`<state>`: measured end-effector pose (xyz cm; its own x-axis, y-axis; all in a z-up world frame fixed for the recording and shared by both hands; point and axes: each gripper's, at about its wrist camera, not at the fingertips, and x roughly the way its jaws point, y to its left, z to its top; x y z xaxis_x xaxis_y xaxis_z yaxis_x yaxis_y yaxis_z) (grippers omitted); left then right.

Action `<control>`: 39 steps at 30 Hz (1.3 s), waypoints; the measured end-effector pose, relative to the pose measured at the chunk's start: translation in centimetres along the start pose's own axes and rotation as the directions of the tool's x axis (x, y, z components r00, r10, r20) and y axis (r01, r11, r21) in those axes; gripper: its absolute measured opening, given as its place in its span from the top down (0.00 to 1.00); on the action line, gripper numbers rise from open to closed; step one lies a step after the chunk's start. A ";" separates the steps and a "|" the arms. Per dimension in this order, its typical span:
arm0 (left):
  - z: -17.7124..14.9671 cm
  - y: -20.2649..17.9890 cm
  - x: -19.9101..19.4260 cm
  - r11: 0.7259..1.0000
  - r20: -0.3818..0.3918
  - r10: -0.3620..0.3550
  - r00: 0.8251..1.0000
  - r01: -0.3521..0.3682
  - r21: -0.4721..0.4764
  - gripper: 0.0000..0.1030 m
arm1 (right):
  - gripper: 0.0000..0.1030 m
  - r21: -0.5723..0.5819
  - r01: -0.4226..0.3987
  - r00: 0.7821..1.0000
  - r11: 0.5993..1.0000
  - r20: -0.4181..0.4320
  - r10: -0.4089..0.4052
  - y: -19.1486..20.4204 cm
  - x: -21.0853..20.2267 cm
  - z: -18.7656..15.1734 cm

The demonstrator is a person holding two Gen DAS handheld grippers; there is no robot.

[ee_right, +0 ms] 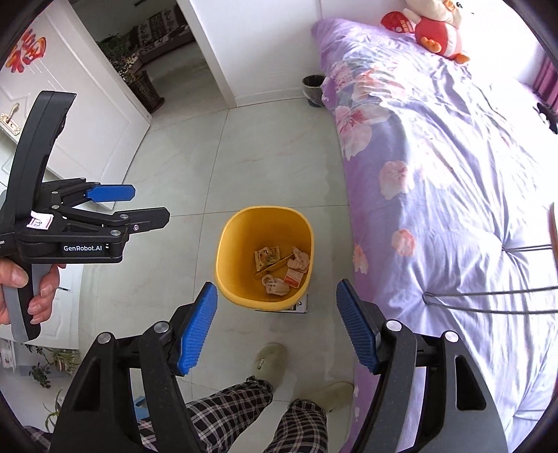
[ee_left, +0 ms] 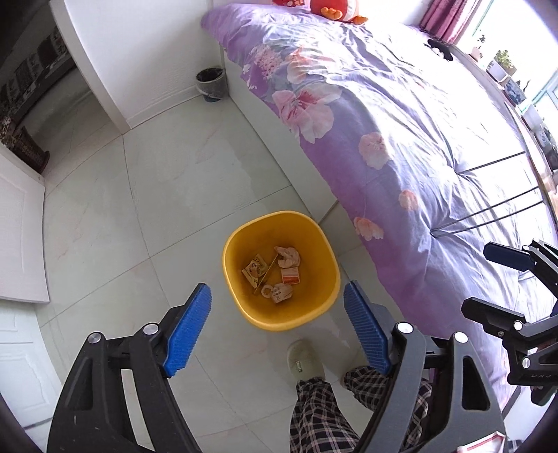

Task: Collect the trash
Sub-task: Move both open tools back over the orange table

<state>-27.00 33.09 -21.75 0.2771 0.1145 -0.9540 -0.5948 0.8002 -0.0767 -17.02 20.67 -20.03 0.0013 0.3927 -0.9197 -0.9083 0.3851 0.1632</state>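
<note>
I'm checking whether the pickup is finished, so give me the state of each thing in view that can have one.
Yellow bin: upright on the floor beside the bed, holding scraps.
Scraps: lying at the bin's bottom.
Left claw: open, empty, above the bin.
Right claw: open, empty, above the bin.
Small dark bin: upright by the wall, lined with a bag.
Door: open.

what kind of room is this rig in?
Most likely a home bedroom: a bed with a purple floral duvet, a plush toy at its head, and a tiled floor with a yellow bin beside the bed. A doorway opens onto another room.
</note>
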 end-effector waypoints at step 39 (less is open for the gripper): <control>3.0 -27.6 -7.6 0.783 0.014 -0.287 0.958 0.226 0.580 0.08 | 0.14 0.744 0.356 0.805 0.565 0.063 -0.590 -16.3 -23.0 -21.9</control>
<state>-10.42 11.94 -11.53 0.4463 -0.1117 -0.8879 0.0348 0.9936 -0.1075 -11.38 -12.91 -9.31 0.5635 0.1416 -0.8139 -0.2020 0.9789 0.0305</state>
